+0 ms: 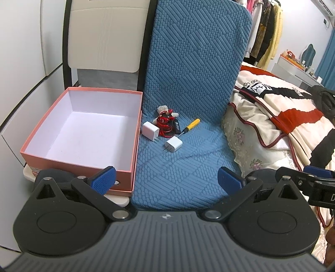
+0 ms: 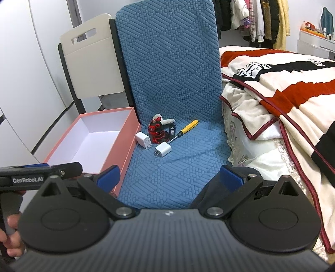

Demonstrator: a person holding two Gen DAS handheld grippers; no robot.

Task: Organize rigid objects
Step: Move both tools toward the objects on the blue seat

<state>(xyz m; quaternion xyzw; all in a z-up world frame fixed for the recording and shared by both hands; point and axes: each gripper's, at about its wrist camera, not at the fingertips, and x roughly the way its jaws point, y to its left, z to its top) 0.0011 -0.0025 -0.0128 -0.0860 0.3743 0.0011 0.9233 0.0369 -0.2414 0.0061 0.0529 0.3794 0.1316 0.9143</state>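
On the blue quilted chair seat (image 1: 178, 167) (image 2: 167, 171) lies a small cluster: two white plug chargers (image 1: 150, 130) (image 1: 174, 144) (image 2: 143, 139) (image 2: 163, 149), a red and black keychain toy (image 1: 165, 123) (image 2: 156, 131), a black fob (image 1: 177, 126) (image 2: 172, 131) and a yellow-handled screwdriver (image 1: 189, 126) (image 2: 187, 127). An empty pink box (image 1: 83, 129) (image 2: 92, 142) with a white inside stands left of the seat. My left gripper (image 1: 166, 181) is open, back from the cluster, empty. My right gripper (image 2: 169, 180) is open and empty too, near the seat's front.
A bed with a cream, red and black blanket (image 1: 282, 117) (image 2: 282, 100) borders the chair on the right. A white folding chair (image 1: 104, 35) (image 2: 92, 64) and white cabinet doors (image 1: 25, 62) stand behind the box. Clothes hang at the back right (image 2: 257, 18).
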